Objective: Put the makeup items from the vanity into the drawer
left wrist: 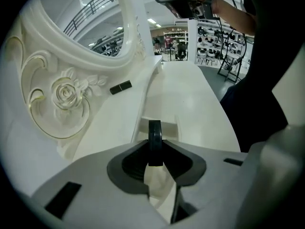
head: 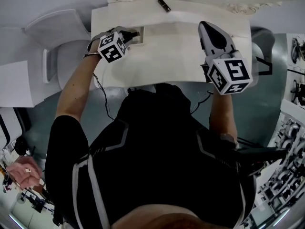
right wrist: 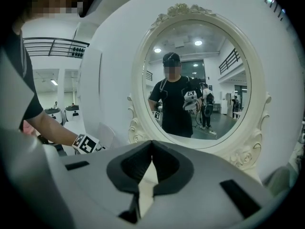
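My left gripper [head: 129,34] is at the left end of the white vanity top [head: 181,46], over a small open drawer [head: 137,37]. In the left gripper view its jaws [left wrist: 155,151] are shut on a thin dark round makeup item [left wrist: 155,140], seen edge-on and held upright above the drawer opening [left wrist: 167,127]. A dark stick-shaped makeup item [head: 164,5] lies on the back ledge below the mirror, and it also shows as the dark stick [left wrist: 120,87]. My right gripper [head: 206,26] hovers over the right side of the top. Its jaws [right wrist: 152,146] meet at the tips with nothing between them.
An ornate white oval mirror [right wrist: 202,80] with carved roses [left wrist: 66,93] stands behind the top. A white chair [head: 59,46] stands left of the vanity. Shop racks [head: 295,46] line the right side. The person's body is close against the vanity's front edge.
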Action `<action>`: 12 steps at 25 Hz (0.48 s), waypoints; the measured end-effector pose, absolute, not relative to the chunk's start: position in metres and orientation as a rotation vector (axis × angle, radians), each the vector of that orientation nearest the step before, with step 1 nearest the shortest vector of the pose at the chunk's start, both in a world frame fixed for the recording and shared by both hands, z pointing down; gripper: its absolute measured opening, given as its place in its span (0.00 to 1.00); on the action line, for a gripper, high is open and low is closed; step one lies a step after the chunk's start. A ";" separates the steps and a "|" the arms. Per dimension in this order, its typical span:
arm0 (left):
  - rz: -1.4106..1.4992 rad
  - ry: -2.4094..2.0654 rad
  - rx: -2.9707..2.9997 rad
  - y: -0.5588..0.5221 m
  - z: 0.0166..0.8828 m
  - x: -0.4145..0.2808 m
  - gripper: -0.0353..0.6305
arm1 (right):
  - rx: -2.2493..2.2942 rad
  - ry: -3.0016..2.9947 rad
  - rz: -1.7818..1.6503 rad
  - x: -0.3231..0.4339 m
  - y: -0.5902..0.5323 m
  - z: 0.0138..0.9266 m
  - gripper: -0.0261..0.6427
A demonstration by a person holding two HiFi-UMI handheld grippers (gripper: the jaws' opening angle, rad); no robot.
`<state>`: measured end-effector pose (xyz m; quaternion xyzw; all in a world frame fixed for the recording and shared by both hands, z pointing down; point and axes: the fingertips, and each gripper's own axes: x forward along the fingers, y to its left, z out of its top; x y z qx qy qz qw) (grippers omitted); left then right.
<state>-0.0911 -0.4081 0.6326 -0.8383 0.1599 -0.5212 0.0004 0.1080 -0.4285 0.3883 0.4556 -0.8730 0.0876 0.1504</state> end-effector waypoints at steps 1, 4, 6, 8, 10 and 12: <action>-1.646 0.498 -2.640 -0.410 0.635 -0.090 0.19 | 1.310 -2.501 0.253 0.111 -0.430 0.391 0.05; -1.686 0.477 -2.630 -0.412 0.643 -0.086 0.19 | 1.315 -2.487 0.269 0.118 -0.432 0.398 0.05; -1.718 0.452 -2.614 -0.411 0.649 -0.085 0.19 | 1.317 -2.484 0.279 0.120 -0.432 0.402 0.05; -1.737 0.437 -2.615 -0.411 0.654 -0.083 0.19 | 1.314 -2.484 0.286 0.121 -0.432 0.405 0.05; -1.750 0.427 -2.617 -0.410 0.658 -0.082 0.19 | 1.317 -2.483 0.293 0.122 -0.432 0.408 0.05; -1.769 0.417 -2.627 -0.409 0.662 -0.082 0.19 | 1.323 -2.481 0.303 0.124 -0.432 0.410 0.05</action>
